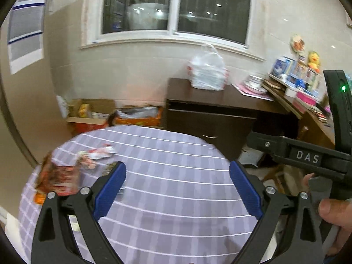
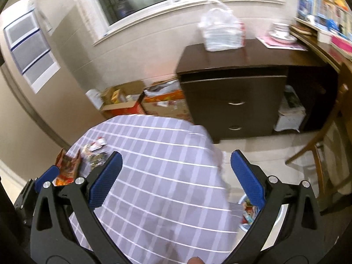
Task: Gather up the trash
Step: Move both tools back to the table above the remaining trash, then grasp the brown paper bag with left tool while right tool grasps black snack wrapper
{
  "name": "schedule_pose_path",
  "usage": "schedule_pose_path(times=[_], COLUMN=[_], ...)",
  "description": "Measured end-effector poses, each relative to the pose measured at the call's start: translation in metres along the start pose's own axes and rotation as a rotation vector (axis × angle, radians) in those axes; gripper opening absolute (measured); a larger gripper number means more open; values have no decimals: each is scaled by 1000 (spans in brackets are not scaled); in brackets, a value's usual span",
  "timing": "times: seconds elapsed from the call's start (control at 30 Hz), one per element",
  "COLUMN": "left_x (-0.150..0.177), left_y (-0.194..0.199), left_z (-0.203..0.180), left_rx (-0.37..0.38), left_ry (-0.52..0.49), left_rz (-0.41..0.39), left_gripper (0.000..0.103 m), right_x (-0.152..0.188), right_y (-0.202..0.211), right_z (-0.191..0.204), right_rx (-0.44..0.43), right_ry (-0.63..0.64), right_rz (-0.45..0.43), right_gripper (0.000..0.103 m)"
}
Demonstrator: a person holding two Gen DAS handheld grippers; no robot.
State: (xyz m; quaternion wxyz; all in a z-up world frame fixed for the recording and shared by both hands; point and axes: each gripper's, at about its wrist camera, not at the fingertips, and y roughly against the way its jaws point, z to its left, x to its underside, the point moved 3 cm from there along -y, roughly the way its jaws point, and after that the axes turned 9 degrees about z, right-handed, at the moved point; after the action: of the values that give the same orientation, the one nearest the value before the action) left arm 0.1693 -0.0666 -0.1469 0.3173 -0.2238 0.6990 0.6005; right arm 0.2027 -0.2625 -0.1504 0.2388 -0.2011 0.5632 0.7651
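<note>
The round table (image 2: 167,176) under its lilac checked cloth fills both views, mostly bare. The trash sits at its far left edge: a torn orange snack packet (image 1: 58,179) and, just beyond it, crumpled wrappers (image 1: 96,155). A bin (image 2: 247,214) with scraps stands on the floor by the table's right edge, probably where the trash goes. The left gripper (image 1: 177,189) and right gripper (image 2: 176,179) hover over the cloth, jaws apart and empty. Nothing blocks the reach.
</note>
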Motion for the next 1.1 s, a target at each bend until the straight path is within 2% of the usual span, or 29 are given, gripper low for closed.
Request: schedule_pose_path(times=[0.27,0.5,0.73,0.9,0.97,1.0,1.03,1.1], left_x=[19,37,50,54,52,51,50,49], left_y=[2,-10,-41,-61,-66,-69,-72,-77], left_z=[102,184,233,247,249,251,251,252], left_rx=[-171,-269,-354,-398,-389,-368,-350,-326], left_ry=[129,233,223,199,194,194,195,195], left_rz=[2,46,128,160,159,161,176,199], left_gripper=[93,93,93,93,92,77,53,33], right_x=[6,18,29,30,31,32,34,38], right_y=[-44,-99,-154,-181,-189,-193,-197,-202], right_z=[83,138,172,189,194,197,200,202], right_rx=[-46,-68,-62,-56,-54,-56,-47,-17], right_ry=[144,236,303,344,359,372,386,413], right_rz=[72,156,240,261,265,269,274,266], right_gripper=[97,97,97,96,95,88,75,55])
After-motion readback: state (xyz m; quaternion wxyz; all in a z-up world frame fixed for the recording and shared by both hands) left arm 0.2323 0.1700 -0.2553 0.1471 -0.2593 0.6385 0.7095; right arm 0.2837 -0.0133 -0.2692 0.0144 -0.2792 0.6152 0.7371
